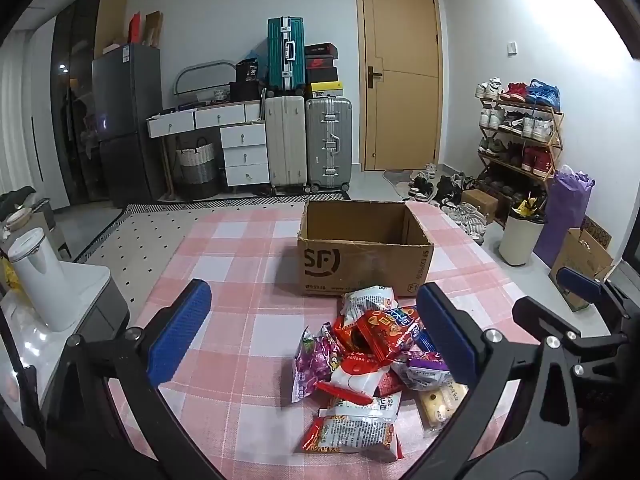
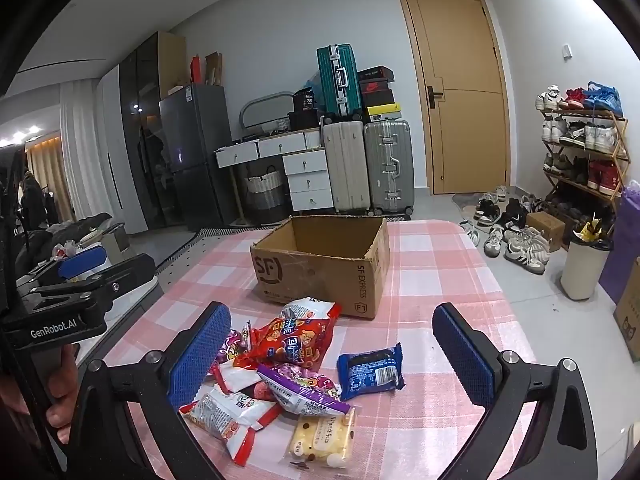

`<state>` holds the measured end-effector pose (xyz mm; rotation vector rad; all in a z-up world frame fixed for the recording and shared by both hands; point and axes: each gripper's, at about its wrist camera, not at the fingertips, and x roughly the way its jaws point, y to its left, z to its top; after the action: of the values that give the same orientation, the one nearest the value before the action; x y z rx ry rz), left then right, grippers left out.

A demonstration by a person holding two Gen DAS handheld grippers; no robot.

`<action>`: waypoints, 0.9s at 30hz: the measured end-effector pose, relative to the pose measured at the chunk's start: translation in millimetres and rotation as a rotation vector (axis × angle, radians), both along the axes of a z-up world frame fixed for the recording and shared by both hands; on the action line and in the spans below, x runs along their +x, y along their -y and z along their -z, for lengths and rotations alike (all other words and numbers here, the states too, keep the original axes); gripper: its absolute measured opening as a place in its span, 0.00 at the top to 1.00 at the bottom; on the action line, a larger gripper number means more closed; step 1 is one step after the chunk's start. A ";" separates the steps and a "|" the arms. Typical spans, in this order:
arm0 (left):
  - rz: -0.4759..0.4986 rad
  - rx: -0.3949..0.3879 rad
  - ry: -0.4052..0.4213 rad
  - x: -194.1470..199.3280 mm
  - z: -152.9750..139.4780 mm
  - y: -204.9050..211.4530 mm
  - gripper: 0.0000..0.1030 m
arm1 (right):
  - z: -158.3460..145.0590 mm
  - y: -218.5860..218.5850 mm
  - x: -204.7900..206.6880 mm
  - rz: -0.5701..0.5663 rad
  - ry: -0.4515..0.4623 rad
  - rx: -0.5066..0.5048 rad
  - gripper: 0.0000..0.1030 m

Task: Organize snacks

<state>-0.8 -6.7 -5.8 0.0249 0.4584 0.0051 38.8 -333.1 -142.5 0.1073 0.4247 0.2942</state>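
Blue-padded fingers of the left gripper frame the near field of the left wrist view, jaws spread wide with nothing pressed between the pads; the right gripper stands equally wide in its own view, likewise empty. Both tools tilt gently downward over a heap of snack packets lying on the pink-and-white checked tablecloth. Within the heap, a red packet rests on top, a purple packet lies across the middle, a white-and-red packet sits at the near left, and a clear-wrapped yellow cake lies nearest the right wrist camera. A blue packet lies just beside the heap, to its right, between the right gripper's pads but untouched by them. Beyond the snacks stands an open cardboard box, upright, its visible interior bare. Part of a hand shows at the left edge of the right wrist view, beneath the left gripper's body. Background: suitcases stacked against the wall, a wooden door, a shoe rack, a white bin on the floor.
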 end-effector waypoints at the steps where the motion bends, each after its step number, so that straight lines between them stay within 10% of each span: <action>1: 0.001 0.000 0.000 -0.4 0.1 0.0 0.00 | 0.8 0.8 1.1 0.000 -0.001 -0.002 0.00; 27: -0.003 -0.012 -0.010 -4.7 2.4 -3.3 0.00 | 0.2 3.2 1.6 0.002 0.003 0.003 0.00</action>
<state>-5.5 -3.5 -8.1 0.0128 0.4684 0.0054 40.4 -336.3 -142.7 0.1107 0.4215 0.2927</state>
